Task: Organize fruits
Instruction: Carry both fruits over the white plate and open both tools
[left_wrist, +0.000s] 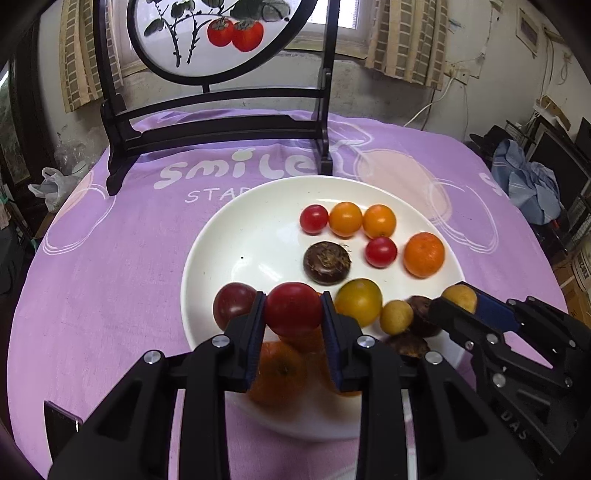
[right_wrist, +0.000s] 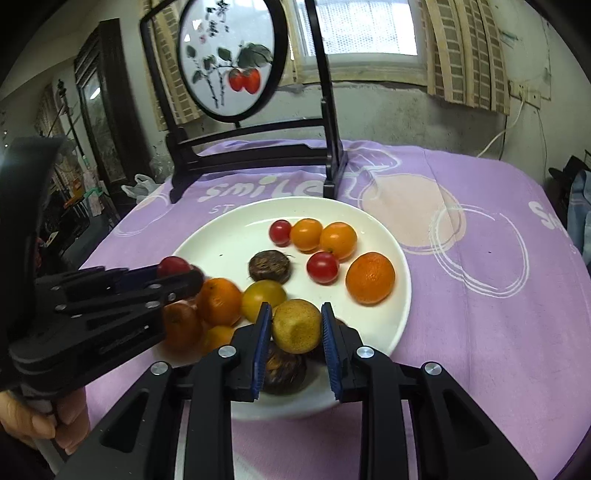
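A white plate (left_wrist: 229, 236) on the purple cloth holds several small fruits: red and orange tomatoes, oranges, yellow fruits and dark brown ones. My left gripper (left_wrist: 293, 308) is shut on a red tomato (left_wrist: 293, 308) just above the plate's near edge; it also shows in the right wrist view (right_wrist: 173, 271), with the tomato (right_wrist: 173, 266) in it. My right gripper (right_wrist: 295, 325) is shut on a yellow-brown fruit (right_wrist: 296, 325) over the plate's (right_wrist: 221, 240) near side. It shows at the right of the left wrist view (left_wrist: 460, 301), holding the fruit (left_wrist: 459, 298).
A black wooden stand (left_wrist: 221, 125) with a round painted screen stands behind the plate at the table's far side. A dark red tomato (left_wrist: 232, 304) lies left of my left gripper. A yellow-green tomato (right_wrist: 263, 299) and oranges (right_wrist: 370, 277) lie close by.
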